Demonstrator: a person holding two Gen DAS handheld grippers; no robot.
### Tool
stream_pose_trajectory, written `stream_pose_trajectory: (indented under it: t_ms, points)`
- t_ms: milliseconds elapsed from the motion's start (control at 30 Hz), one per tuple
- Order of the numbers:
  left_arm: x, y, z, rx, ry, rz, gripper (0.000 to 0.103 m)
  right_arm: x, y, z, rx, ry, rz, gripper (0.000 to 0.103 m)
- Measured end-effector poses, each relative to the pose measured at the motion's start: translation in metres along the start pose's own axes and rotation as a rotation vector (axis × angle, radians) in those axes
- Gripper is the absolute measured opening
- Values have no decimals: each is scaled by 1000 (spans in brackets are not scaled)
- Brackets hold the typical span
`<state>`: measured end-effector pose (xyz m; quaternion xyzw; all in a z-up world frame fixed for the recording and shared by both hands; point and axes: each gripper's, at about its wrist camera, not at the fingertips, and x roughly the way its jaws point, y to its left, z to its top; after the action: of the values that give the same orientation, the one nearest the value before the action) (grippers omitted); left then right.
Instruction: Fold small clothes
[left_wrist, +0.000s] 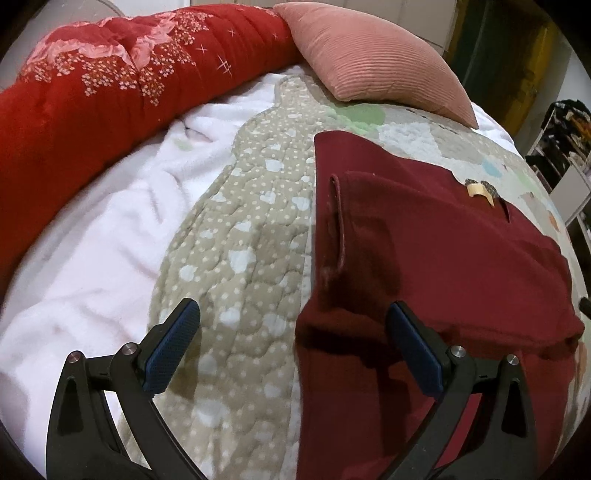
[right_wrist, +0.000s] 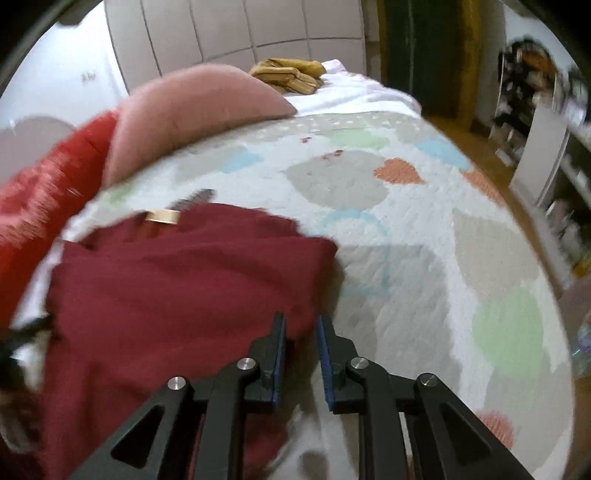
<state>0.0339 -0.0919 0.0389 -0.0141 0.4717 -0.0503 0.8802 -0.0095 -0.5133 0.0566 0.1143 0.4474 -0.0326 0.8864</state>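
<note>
Garment partly folded

My left gripper (left_wrist: 291, 347) gapes empty over the maroon garment (left_wrist: 443, 251); my right gripper (right_wrist: 301, 354), nearly closed, hovers at its edge, grip unclear. More folds remain.

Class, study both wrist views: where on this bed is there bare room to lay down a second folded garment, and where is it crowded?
Free: the quilt right of the maroon garment, out to the bed's edge; and the white blanket between the red comforter and the quilt's dotted border. Crowded: the head end, where the pink cushion sits close to the garment.
</note>
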Motion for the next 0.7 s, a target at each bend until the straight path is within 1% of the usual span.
stream_pose_trajectory:
  t_ms: [33,67,100,133,167,200,233,267,300,367,400,433,500,533,567,633,700]
  points:
    - [-4,0,-2,8,-1,3,102,-2,1,-2,20,0,41,46]
    - [-10,-2,-6,19,-2,11,102,-7,0,-7,41,0,82,61]
    - [-14,-2,-9,29,-3,14,102,-9,3,-13,51,7,113,62]
    - [-18,-2,-12,35,-4,15,102,-8,8,-20,41,24,120,62]
    - [-25,-1,-19,38,-8,14,102,-5,11,-25,22,33,104,61]
    - [-29,0,-22,35,-9,12,102,-4,17,-31,3,36,82,57]
    - [-35,3,-27,28,-8,4,102,2,22,-37,-32,54,55,43]
    - [-41,7,-34,19,-4,-12,102,11,27,-43,-85,98,12,40]
    - [-46,10,-39,12,-1,-21,102,16,31,-53,-138,128,-41,39]
    - [-58,20,-52,-7,1,-27,102,10,35,-61,-178,85,-74,39]
    - [-63,22,-58,-10,6,-25,102,4,35,-62,-162,85,-71,39]
    - [-67,25,-63,-11,11,-25,102,-2,32,-62,-132,81,-50,39]
    - [-77,29,-76,-19,15,-32,102,-23,24,-65,-42,55,31,39]
    - [-80,30,-83,-23,21,-39,102,-30,20,-66,-21,46,57,42]
    - [-84,31,-90,-24,32,-48,102,-40,17,-70,-3,30,90,47]
    - [-90,32,-102,-19,48,-65,102,-49,17,-72,-2,12,104,50]
    - [-99,32,-118,-12,62,-79,102,-52,16,-75,5,15,87,50]
